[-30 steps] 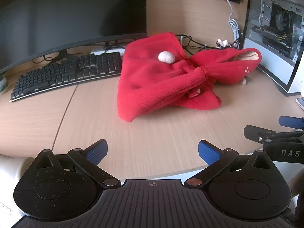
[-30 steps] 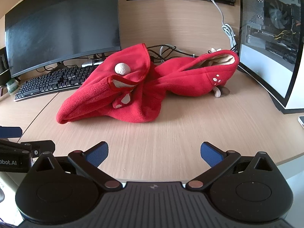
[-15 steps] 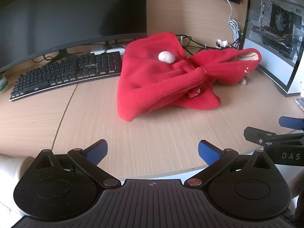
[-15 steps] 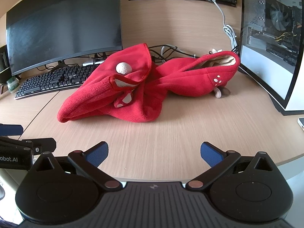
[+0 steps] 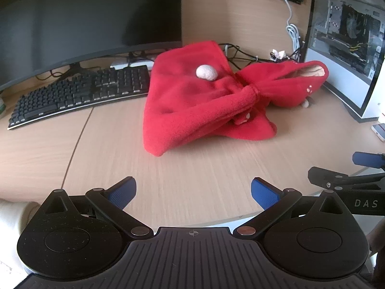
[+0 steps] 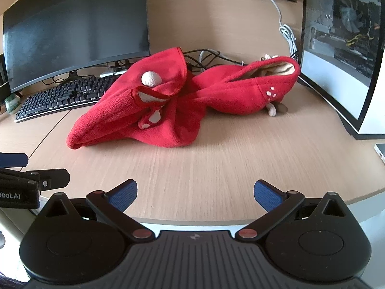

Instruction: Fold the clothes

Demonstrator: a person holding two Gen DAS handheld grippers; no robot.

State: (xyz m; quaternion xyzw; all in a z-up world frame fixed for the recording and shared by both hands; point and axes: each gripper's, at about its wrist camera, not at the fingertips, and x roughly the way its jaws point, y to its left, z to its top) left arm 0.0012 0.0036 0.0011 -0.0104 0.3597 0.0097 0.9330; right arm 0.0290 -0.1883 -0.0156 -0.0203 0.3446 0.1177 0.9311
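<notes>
A crumpled red fleece garment [image 5: 192, 110] [image 6: 173, 115] lies in a heap on the wooden desk, with a pale pompom [image 5: 206, 72] [image 6: 151, 79] on top and a beige-lined opening [image 6: 276, 68] toward the right. My left gripper [image 5: 192, 191] hovers open over the desk's near edge, well short of the cloth, nothing between its blue pads. My right gripper [image 6: 195, 191] is likewise open and empty at the near edge. Each gripper shows at the side of the other's view: the right gripper [image 5: 349, 178], the left gripper [image 6: 24, 178].
A black keyboard [image 5: 79, 94] and a dark monitor [image 5: 84, 24] stand at the back left. A computer case [image 6: 344, 48] stands at the right, cables [image 6: 211, 56] behind the garment, a phone [image 6: 380, 151] at the right edge. Bare desk [image 6: 216, 163] lies between grippers and cloth.
Both grippers have crept slightly forward toward the garment; the view has shifted only a little. The garment has not moved, and both grippers remain open.
</notes>
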